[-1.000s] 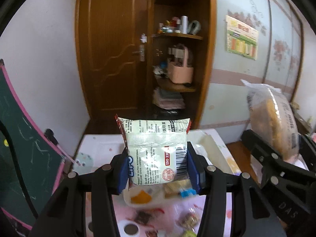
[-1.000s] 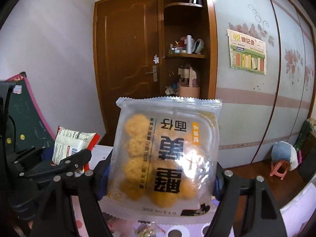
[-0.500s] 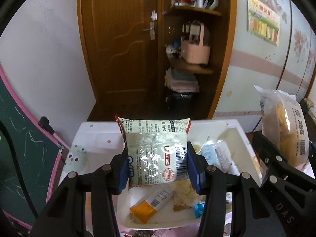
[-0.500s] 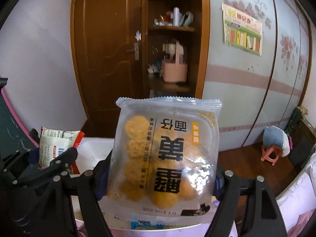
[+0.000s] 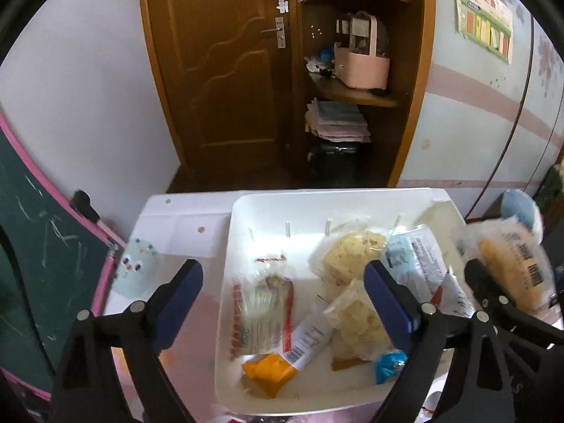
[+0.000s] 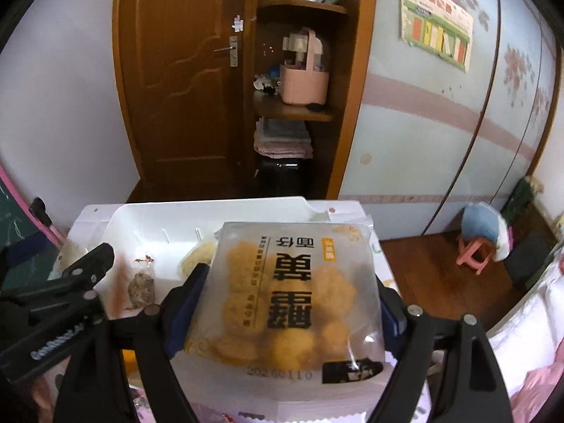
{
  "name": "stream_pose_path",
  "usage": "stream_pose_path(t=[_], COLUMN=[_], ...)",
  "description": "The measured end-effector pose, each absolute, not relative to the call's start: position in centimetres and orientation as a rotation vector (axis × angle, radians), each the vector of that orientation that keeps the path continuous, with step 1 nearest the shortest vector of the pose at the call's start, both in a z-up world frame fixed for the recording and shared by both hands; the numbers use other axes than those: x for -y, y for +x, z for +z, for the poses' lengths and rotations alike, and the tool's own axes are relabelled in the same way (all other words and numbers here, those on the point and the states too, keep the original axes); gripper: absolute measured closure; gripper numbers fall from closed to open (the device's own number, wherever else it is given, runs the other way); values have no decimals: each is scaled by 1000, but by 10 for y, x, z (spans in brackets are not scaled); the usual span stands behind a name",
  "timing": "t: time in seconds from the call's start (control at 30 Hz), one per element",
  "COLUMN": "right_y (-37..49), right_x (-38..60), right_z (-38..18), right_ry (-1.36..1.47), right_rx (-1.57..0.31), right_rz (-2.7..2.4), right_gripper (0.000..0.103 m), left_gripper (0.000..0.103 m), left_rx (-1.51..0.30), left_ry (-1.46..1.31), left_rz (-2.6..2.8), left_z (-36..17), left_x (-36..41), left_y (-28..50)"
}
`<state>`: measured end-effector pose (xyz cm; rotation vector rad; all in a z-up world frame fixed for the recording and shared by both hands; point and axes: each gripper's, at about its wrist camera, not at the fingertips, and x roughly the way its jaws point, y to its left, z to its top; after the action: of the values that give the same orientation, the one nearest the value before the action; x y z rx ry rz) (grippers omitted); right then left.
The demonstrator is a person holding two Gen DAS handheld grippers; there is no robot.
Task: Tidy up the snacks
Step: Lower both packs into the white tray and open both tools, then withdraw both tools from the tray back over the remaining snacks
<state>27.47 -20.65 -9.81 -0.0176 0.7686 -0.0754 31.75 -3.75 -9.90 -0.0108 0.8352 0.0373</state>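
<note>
Now dropping snacks into white bin (image 5: 225, 317): left tongs (image 5: 282, 292) just spreading, nothing between, red-edged packet (image 5: 261, 313) lying inside; right tongs (image 6: 289, 303) gripping puff bag (image 6: 292, 299) above bin, needing release next.

tray (image 5: 239, 225) on tabletop (image 5: 176, 218) | snack packets (image 5: 262, 312) in tray | door (image 5: 218, 70) behind tabletop | shelves (image 5: 356, 91) right of door | chalkboard (image 5: 31, 229) left of tabletop
</note>
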Motion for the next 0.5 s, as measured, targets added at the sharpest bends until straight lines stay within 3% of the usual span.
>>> stream_pose_path(t=[0.1,0.27,0.5], right_y=[272,255,233], right_x=[211,211,212], right_z=[-98,-81,-66], right_ry=[29,37,84], right_rx=[-758,-675,-655], right_rz=[-57,-60,-41], right_gripper=[19,5,3], left_gripper=[10,9,8], left_rx=[-844,-826,-793], left_ry=[-21,-15,-42], left_rz=[38,44,49], left_z=[-102,-95,-77], left_x=[35,35,32], left_y=[313,302,283])
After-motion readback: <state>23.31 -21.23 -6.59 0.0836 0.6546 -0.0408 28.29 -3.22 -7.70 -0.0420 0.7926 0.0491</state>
